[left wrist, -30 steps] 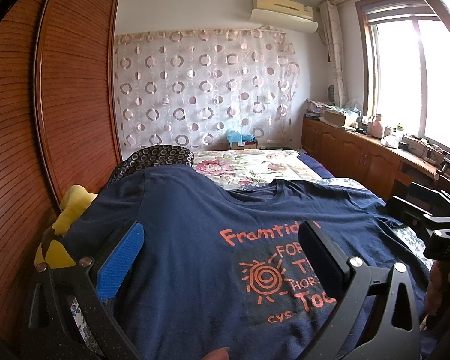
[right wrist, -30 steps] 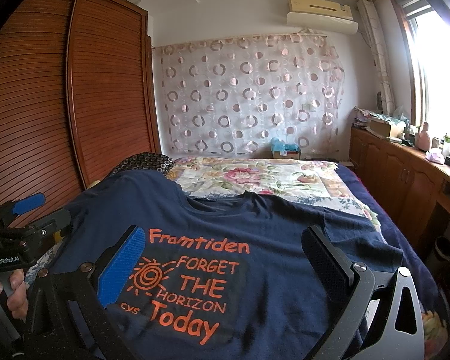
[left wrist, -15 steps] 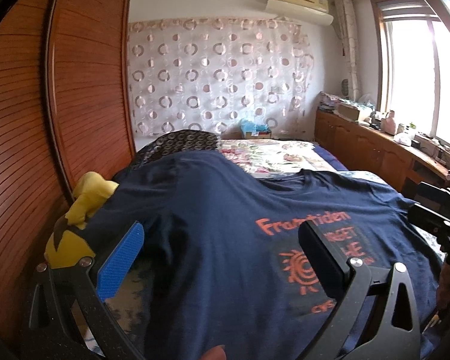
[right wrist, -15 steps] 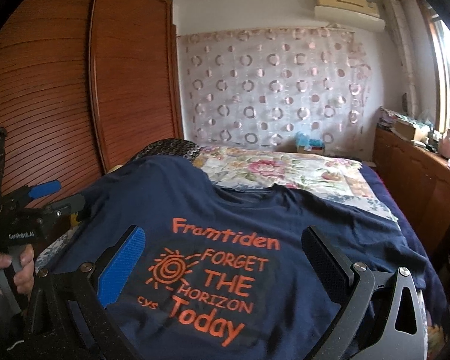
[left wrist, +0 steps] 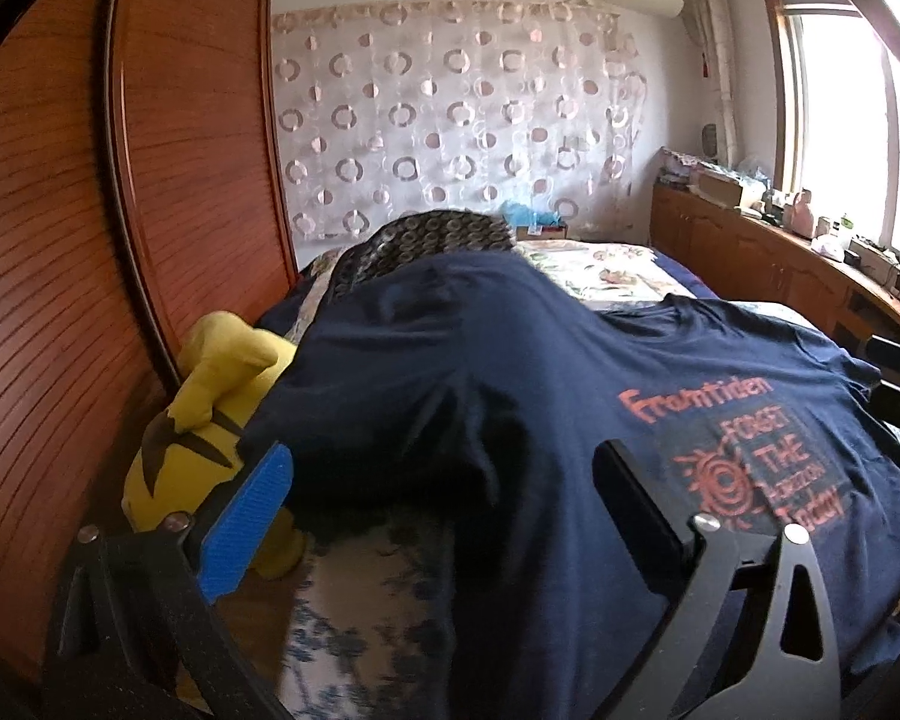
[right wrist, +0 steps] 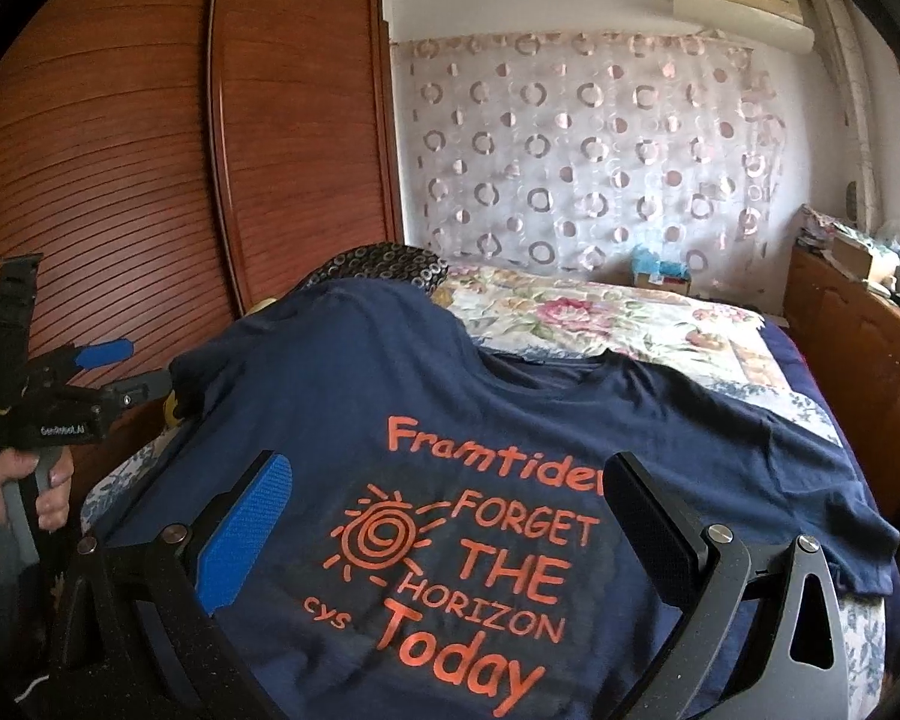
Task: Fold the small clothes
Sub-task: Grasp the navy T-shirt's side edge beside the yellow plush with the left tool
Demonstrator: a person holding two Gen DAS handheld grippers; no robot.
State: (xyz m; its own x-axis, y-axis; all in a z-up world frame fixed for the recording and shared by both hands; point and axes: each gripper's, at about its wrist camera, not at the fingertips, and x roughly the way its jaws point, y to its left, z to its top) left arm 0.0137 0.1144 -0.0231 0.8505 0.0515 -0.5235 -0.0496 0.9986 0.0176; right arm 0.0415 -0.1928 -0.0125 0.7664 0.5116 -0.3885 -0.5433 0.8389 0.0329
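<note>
Navy T-shirt (right wrist: 510, 420) is being presented flat on the bed (right wrist: 660, 324), print upward. Both the left gripper (left wrist: 444, 492) and right gripper (right wrist: 444, 498) are being held wide, empty; the left sleeve edge should be pinched cleanly.

T-shirt (right wrist: 510, 420) spread flat on bed (right wrist: 660, 324). Pillow (right wrist: 384, 267) at shirt's 11 o'clock, partly under it. Plush toy (left wrist: 210, 420) at 9, betw. shirt & wardrobe (left wrist: 90, 240). Cabinet (left wrist: 750, 258) along 3.

Both wrists low—shared T-shirt (left wrist: 510, 396)
</note>
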